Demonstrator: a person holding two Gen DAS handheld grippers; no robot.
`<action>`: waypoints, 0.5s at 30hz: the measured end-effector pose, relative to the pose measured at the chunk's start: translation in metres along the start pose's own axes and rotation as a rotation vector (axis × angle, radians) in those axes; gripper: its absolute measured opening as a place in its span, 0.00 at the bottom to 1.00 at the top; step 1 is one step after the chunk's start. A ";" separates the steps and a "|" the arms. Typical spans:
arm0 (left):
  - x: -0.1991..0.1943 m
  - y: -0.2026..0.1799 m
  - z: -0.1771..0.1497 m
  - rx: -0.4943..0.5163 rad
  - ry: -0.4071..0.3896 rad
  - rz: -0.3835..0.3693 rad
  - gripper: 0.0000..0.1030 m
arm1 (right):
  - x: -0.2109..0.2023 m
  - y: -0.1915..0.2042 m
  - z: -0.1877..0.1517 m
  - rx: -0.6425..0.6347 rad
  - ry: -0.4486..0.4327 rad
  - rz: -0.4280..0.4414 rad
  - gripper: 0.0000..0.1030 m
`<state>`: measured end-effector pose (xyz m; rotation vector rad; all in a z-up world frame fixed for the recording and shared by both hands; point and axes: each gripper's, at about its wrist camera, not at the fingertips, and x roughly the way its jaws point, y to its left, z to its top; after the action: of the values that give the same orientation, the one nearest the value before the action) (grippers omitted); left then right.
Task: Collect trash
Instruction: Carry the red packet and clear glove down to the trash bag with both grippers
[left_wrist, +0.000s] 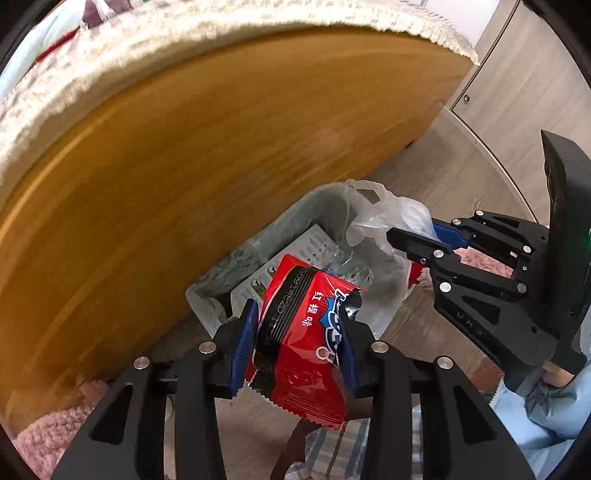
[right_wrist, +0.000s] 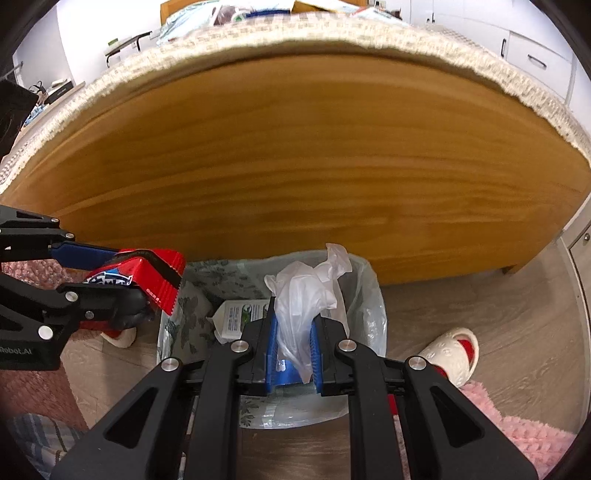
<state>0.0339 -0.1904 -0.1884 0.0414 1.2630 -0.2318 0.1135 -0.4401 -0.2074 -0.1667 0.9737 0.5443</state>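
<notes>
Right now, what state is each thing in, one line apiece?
Left claw: shut on the red snack packet.
Red snack packet: crumpled, held above the bin.
Right claw: shut on the clear plastic bag.
Clear plastic bag: bunched, held over the bin's mouth.
Trash bin: open, lined with a bag, paper packaging already inside.
Slipper: lying on the floor beside the bin.

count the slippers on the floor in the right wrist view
2. One white and red slipper lies on the wood floor right of the lined trash bin. Another slipper peeks out below the left gripper, mostly hidden. More may be out of view.
</notes>
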 end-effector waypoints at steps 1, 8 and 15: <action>0.004 0.000 0.002 0.000 0.007 0.001 0.37 | 0.003 0.000 0.000 -0.001 0.007 0.001 0.15; 0.030 0.008 0.004 -0.021 0.063 0.011 0.37 | 0.024 0.000 0.002 0.006 0.066 0.023 0.15; 0.052 0.015 0.005 -0.042 0.105 0.028 0.37 | 0.045 0.004 0.003 0.004 0.114 0.044 0.14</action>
<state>0.0567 -0.1842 -0.2374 0.0357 1.3707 -0.1813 0.1332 -0.4196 -0.2424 -0.1744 1.0909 0.5783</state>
